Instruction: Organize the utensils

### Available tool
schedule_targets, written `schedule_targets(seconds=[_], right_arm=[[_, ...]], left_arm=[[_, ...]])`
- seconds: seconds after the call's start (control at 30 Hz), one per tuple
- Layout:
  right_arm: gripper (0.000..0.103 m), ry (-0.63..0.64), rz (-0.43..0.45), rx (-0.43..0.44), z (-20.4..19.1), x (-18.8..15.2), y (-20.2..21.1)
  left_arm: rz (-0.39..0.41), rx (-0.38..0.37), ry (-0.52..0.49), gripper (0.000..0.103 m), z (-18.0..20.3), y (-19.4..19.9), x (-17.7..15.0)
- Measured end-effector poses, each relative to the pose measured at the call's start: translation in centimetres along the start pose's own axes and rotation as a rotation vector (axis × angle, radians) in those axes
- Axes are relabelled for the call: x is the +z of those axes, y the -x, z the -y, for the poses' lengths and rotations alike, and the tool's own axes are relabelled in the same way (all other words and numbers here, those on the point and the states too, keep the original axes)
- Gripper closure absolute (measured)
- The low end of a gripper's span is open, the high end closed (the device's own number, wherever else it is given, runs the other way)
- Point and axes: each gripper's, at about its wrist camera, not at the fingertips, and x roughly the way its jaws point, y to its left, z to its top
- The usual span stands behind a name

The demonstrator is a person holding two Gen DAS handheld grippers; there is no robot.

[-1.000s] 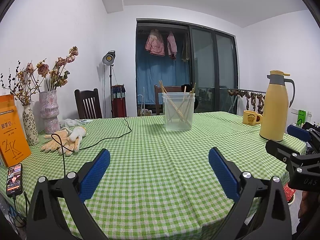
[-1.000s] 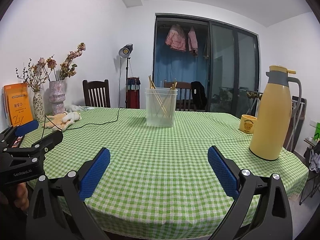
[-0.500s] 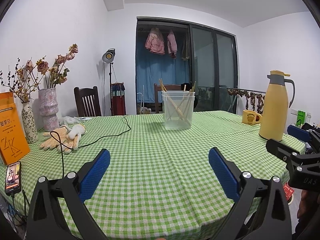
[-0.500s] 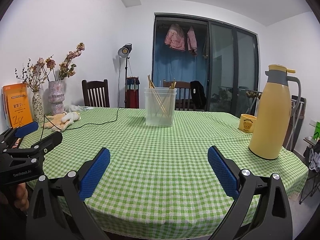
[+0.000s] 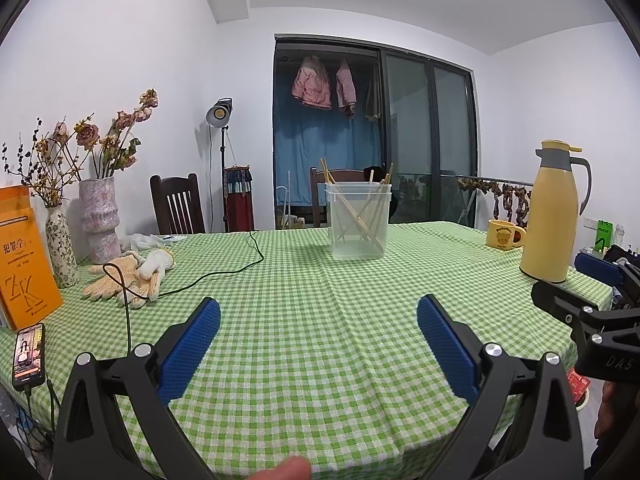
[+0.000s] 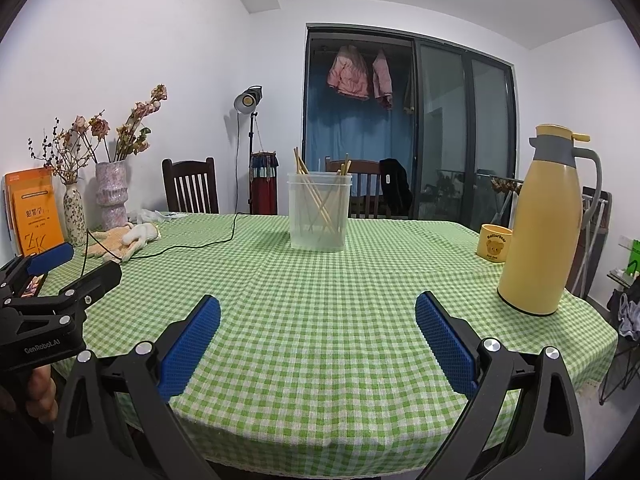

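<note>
The left tool (image 5: 318, 338) hangs at the bottom of its frame, blue pads spread wide, gripping nothing. The right tool (image 6: 317, 336) is likewise wide open and empty above the checked counter (image 6: 320, 320). At frame centre, well beyond both, a clear container (image 6: 319, 211) stands upright holding chopsticks (image 6: 316, 196) leaning inside. A yellow thermos (image 6: 540, 228) stands at right, with a mug (image 6: 493, 242) just beside it.

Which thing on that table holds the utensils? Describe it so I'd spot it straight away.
Start at the green checked tablecloth and look to its far middle, before the dark glass door. There stands a clear plastic tub with wooden chopsticks leaning inside. Unlike the yellow jug and yellow mug, it is see-through.
</note>
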Motion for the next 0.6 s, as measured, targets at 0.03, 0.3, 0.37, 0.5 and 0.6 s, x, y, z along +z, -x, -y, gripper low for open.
schedule_targets(seconds=[0.03,0.3,0.37,0.5,0.6], right_arm=[[0.009,-0.001,-0.001,0.000,0.0,0.0,0.0],[0.009,-0.012,-0.008,0.002,0.2,-0.2,-0.3],[0.009,-0.001,0.002,-0.003,0.2,-0.3,-0.4],[0.009,0.036,0.042,-0.053,0.5,-0.2,-2.1],[0.008,0.009,0.014,-0.091,2.1,1.0,-5.4]], left_arm=[[-0.002,-0.002,0.000,0.007,0.0,0.0,0.0],[-0.015,-0.011,-0.004,0.007,0.1,-0.3,-0.1],[-0.021,-0.025,-0.004,0.007,0.2,-0.7,-0.2],[-0.029,-0.044,0.016,0.007,0.1,-3.4,0.3],[-0.032,-0.025,0.022,0.007,-0.6,-7.0,1.8]])
